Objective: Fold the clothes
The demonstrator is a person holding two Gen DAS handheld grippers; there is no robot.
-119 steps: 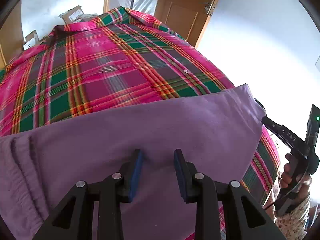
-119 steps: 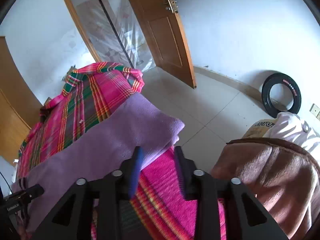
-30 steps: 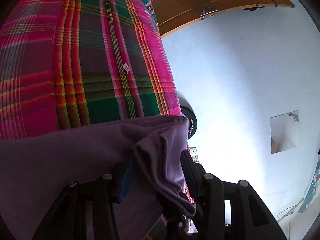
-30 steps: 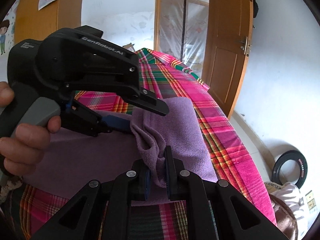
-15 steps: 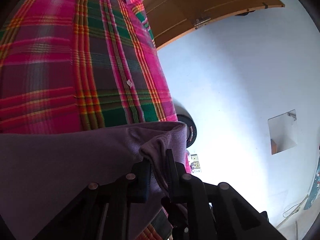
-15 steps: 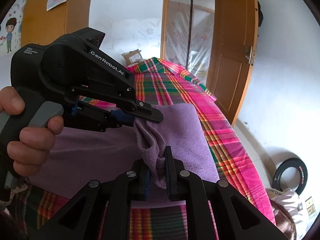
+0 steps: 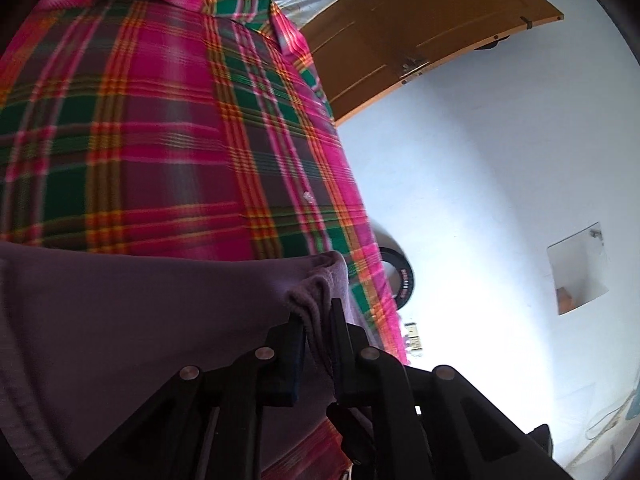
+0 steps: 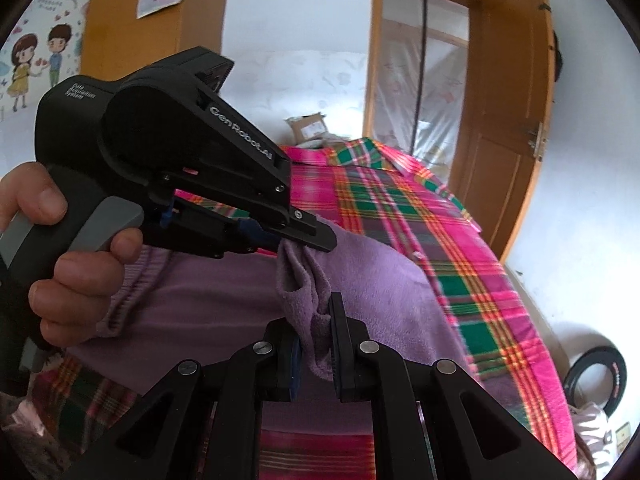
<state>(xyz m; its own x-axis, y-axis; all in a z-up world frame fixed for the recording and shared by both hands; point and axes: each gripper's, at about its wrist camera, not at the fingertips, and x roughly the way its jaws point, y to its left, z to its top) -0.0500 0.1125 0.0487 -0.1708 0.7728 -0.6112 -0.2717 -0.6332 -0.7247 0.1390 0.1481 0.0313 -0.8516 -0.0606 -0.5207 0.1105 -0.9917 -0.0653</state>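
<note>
Home bedroom: plaid bed cover (image 8: 420, 232), wooden door (image 8: 516, 120), cartoon wall stickers (image 8: 36, 60), wardrobe (image 8: 132, 32).

Purple garment (image 8: 224, 304) on pink-and-green plaid bedspread (image 8: 420, 216)

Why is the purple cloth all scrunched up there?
Both tongs pinch the same corner of the purple garment: the left tongs from above, the right tongs from below. That bunches it into a wrinkled tuft, while the rest lies smooth on the plaid bedspread.
</note>
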